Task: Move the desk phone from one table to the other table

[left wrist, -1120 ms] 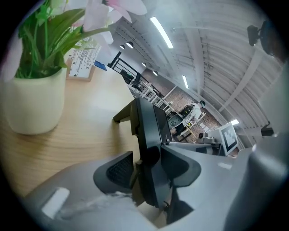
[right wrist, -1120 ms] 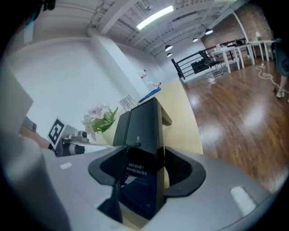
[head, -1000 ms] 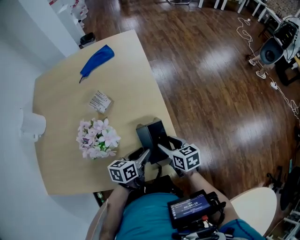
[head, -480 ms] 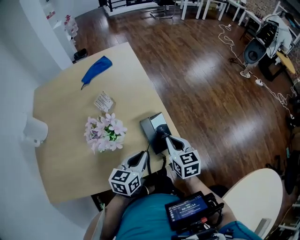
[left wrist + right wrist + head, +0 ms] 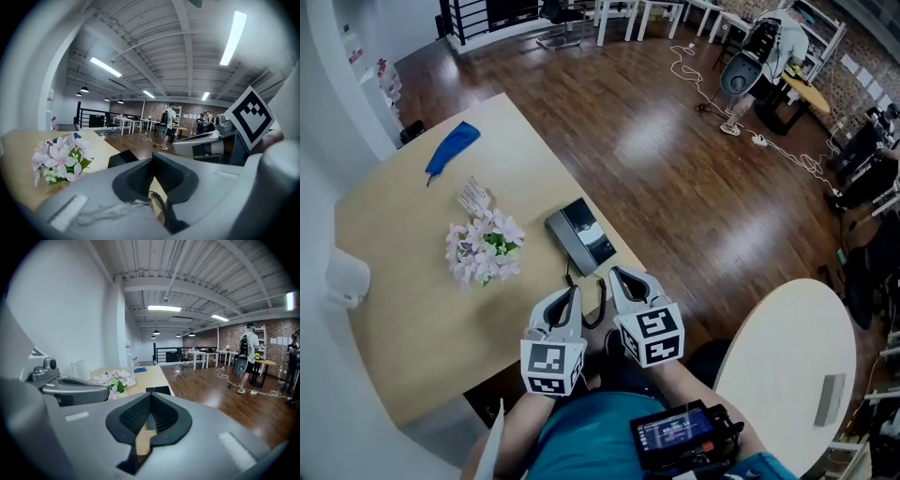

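Observation:
The black desk phone (image 5: 579, 234) lies on the beige table (image 5: 412, 309) near its right edge, with its coiled cord (image 5: 584, 309) trailing toward me. Both grippers hover just short of the phone at the table's near edge. My left gripper (image 5: 570, 292) is shut, with nothing visible between its pads. My right gripper (image 5: 617, 276) is shut and empty too. In the left gripper view the phone (image 5: 123, 157) shows beyond the left gripper (image 5: 151, 161), with the cord (image 5: 159, 202) below. The right gripper view shows the phone (image 5: 158, 390) just past the right gripper (image 5: 151, 397).
A bunch of pink flowers (image 5: 483, 246) stands left of the phone, with a small packet (image 5: 473, 197), a blue object (image 5: 450, 150) and a white cup (image 5: 345, 278) further off. A round white table (image 5: 787, 366) stands at the right over wooden floor (image 5: 675, 159). People stand at the far desks (image 5: 247, 355).
Both grippers have drawn back from the phone toward me and closed. The phone stays on the beige table. The head view has swung right, bringing the white table into sight.

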`<state>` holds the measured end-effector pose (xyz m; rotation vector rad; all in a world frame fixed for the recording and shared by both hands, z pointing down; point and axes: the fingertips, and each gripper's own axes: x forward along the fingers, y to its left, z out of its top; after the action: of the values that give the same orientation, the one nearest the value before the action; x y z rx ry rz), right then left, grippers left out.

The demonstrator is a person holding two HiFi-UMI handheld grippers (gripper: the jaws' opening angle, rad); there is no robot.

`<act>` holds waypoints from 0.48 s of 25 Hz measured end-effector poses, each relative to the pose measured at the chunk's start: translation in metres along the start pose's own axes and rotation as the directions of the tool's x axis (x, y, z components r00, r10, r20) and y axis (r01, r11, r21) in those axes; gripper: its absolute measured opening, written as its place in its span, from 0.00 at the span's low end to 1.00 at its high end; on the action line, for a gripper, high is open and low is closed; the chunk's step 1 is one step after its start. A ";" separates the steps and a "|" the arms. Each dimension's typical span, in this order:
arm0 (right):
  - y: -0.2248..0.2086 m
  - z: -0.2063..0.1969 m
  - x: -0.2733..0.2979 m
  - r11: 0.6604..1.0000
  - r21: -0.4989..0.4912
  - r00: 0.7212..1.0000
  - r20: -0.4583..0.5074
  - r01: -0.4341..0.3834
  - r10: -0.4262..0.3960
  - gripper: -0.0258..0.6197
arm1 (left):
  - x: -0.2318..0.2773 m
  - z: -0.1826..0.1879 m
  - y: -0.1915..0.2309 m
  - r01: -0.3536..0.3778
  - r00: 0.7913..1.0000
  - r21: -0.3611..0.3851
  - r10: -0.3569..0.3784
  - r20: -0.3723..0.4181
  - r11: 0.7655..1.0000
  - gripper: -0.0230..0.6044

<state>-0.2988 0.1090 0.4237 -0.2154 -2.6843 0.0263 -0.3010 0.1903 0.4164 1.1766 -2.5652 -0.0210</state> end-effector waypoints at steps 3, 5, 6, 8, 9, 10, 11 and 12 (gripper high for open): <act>-0.002 0.000 -0.028 0.999 -0.003 0.999 0.010 0.052 -0.052 0.03 | -0.012 0.010 -0.018 0.024 0.999 0.034 -0.025 0.028 0.999 0.06; -0.005 -0.004 -0.043 0.997 -0.004 0.997 0.011 0.077 -0.077 0.03 | -0.018 0.017 -0.032 0.047 0.998 0.026 -0.048 0.051 0.999 0.06; -0.006 -0.007 -0.050 0.996 -0.004 0.996 0.012 0.086 -0.086 0.03 | -0.020 0.020 -0.038 0.050 0.997 0.029 -0.052 0.064 0.998 0.06; -0.009 -0.013 -0.063 0.995 -0.001 0.995 0.017 0.100 -0.100 0.03 | -0.025 0.024 -0.049 0.039 0.995 0.049 -0.043 0.087 0.998 0.06; -0.010 -0.016 -0.070 0.994 0.001 0.994 0.021 0.105 -0.105 0.03 | -0.028 0.024 -0.055 0.031 0.995 0.055 -0.036 0.095 0.998 0.06; -0.012 -0.019 -0.076 0.994 0.003 0.994 0.026 0.109 -0.109 0.03 | -0.031 0.024 -0.060 0.022 0.995 0.057 -0.028 0.099 0.998 0.06; -0.014 -0.022 -0.083 0.994 0.007 0.993 0.031 0.113 -0.113 0.03 | -0.034 0.024 -0.065 0.013 0.995 0.060 -0.019 0.100 0.998 0.06; -0.016 -0.025 -0.090 0.993 0.011 0.992 0.037 0.116 -0.117 0.03 | -0.037 0.022 -0.070 0.003 0.995 0.067 -0.010 0.100 0.998 0.06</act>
<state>-0.2103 0.0792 0.4085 -0.0555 -2.7292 0.0064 -0.2331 0.1686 0.3747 1.2375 -2.6685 0.0042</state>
